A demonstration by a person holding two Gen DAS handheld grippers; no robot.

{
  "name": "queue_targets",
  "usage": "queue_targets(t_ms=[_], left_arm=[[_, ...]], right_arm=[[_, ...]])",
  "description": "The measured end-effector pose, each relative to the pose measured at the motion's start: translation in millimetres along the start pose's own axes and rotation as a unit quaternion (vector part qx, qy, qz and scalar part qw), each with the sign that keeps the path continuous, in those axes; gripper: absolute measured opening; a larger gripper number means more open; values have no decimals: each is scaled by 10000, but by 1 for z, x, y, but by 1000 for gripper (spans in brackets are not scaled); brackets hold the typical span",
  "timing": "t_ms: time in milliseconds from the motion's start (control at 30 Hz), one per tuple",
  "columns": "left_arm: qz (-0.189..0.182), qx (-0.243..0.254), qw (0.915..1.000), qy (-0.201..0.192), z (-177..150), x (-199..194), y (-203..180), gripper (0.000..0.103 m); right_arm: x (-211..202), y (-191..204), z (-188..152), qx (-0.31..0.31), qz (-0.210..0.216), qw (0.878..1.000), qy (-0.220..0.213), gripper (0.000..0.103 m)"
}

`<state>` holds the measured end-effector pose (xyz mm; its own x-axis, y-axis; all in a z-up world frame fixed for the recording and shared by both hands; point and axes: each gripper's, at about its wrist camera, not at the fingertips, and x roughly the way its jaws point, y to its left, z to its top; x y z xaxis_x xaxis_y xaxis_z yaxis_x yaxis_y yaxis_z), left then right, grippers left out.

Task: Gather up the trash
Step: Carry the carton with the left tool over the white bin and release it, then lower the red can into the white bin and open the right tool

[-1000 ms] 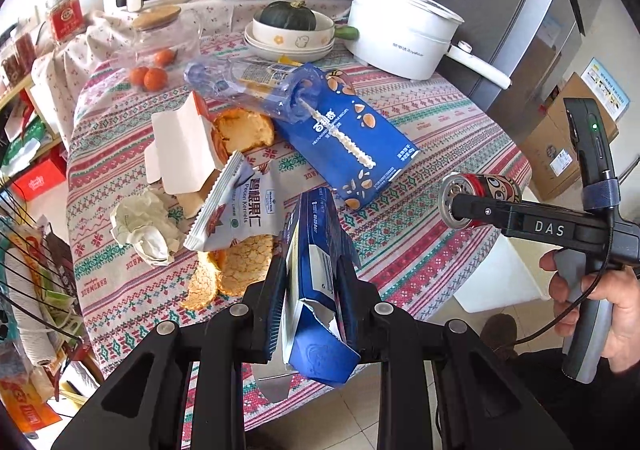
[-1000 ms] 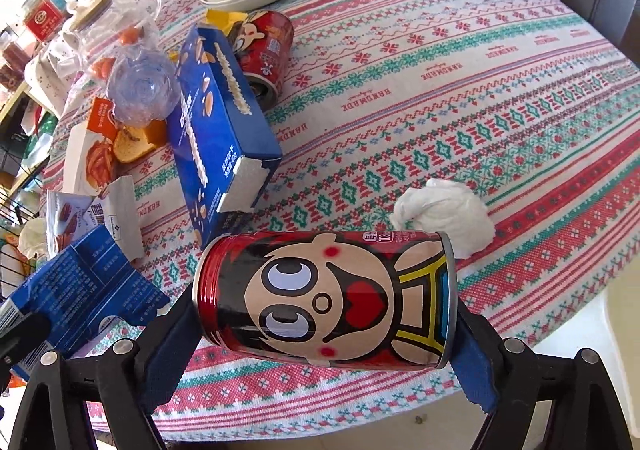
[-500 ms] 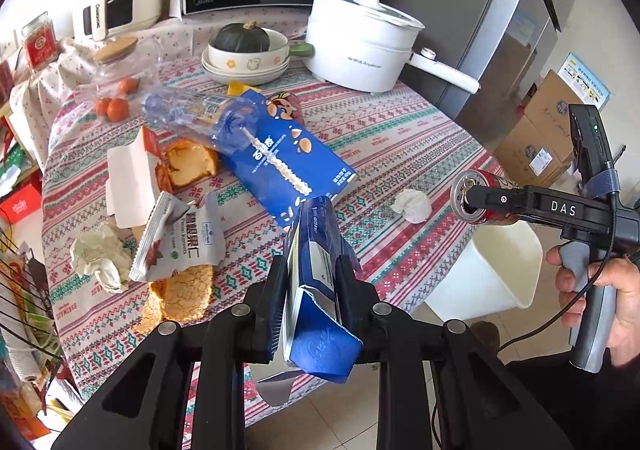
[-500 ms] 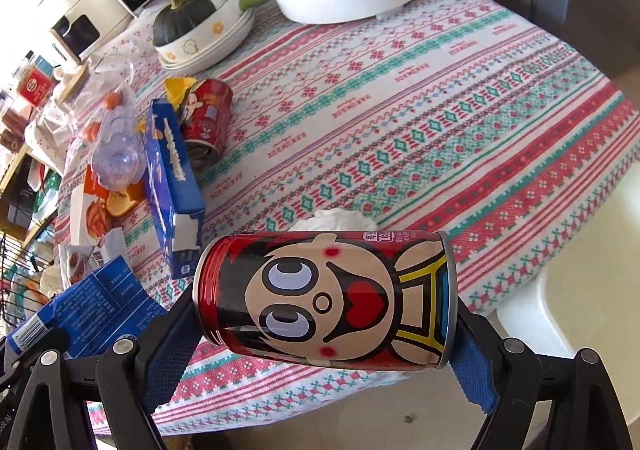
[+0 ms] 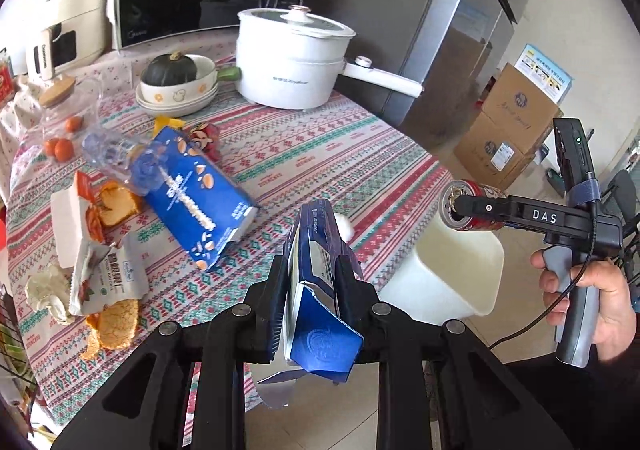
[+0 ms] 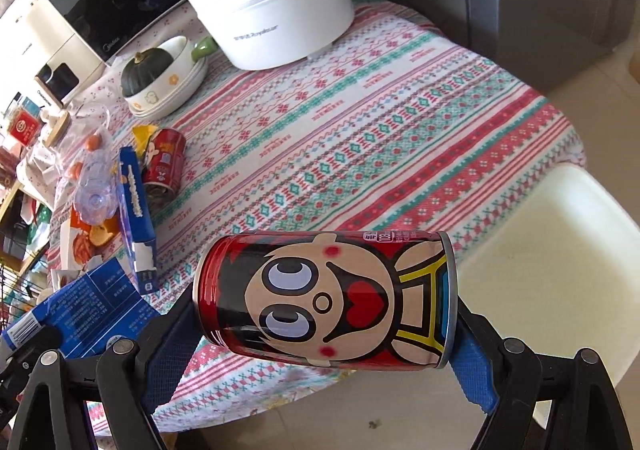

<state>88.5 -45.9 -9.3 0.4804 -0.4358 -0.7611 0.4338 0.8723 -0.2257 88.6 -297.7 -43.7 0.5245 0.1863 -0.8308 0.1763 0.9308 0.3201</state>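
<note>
Clamping flattened torn blue carton (image 5: pixel 316 270), left tool (image 5: pixel 312 282); right tool (image 6: pixel 324 314) grips red cartoon-face can (image 6: pixel 324 294) sideways

Black left gripper (image 5: pixel 310 282), silver screws; right gripper (image 6: pixel 324 334): blue-padded fingers (image 6: pixel 474 374), grey handle (marked "DAS"), black cable.

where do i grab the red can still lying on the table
Take the red can across its round body, coming from above. It lies on its side with the blue carton close on one flank, so set the pads along its length on the two curved sides.
</note>
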Motion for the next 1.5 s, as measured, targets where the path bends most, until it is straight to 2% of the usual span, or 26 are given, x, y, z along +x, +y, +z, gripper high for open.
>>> queue_targets(t_ms=[333, 700, 967, 1100, 1267, 1367, 1433, 1500], left_arm=[[-623, 625, 9957, 270, 6, 46, -89, 25], [-1329, 1087, 9818, 812, -1, 148, -196, 25], [-1189, 1209, 9804, 1002, -3, 220, -222, 26], [-1072, 1285, 9799, 1082, -5, 239, -221, 26], [-1057, 1399, 9796, 983, -2, 248, -217, 28], [-1035, 1451, 9795, 936, 1, 246, -214, 34], [-935, 1406, 9813, 921, 5, 240, -209, 44], [-765, 1286, 9855, 804, 9, 230, -202, 75]], right_arm=[[-30, -77, -8, 324, -386, 9986, -151, 91], [-52, -198, -40, 1106, -941, 9894, 21, 91], [-55, -242, -52, 1316, -1203, 9838, 165, 91], [-53, -246, -54, 1251, -1253, 9840, 215, 91], [-50, -248, -53, 1225, -1285, 9838, 233, 91], [-49, -248, -53, 1252, -1309, 9831, 248, 91], [-49, -248, -53, 1264, -1326, 9828, 248, 91], [-49, -247, -52, 1263, -1347, 9825, 240, 91]])
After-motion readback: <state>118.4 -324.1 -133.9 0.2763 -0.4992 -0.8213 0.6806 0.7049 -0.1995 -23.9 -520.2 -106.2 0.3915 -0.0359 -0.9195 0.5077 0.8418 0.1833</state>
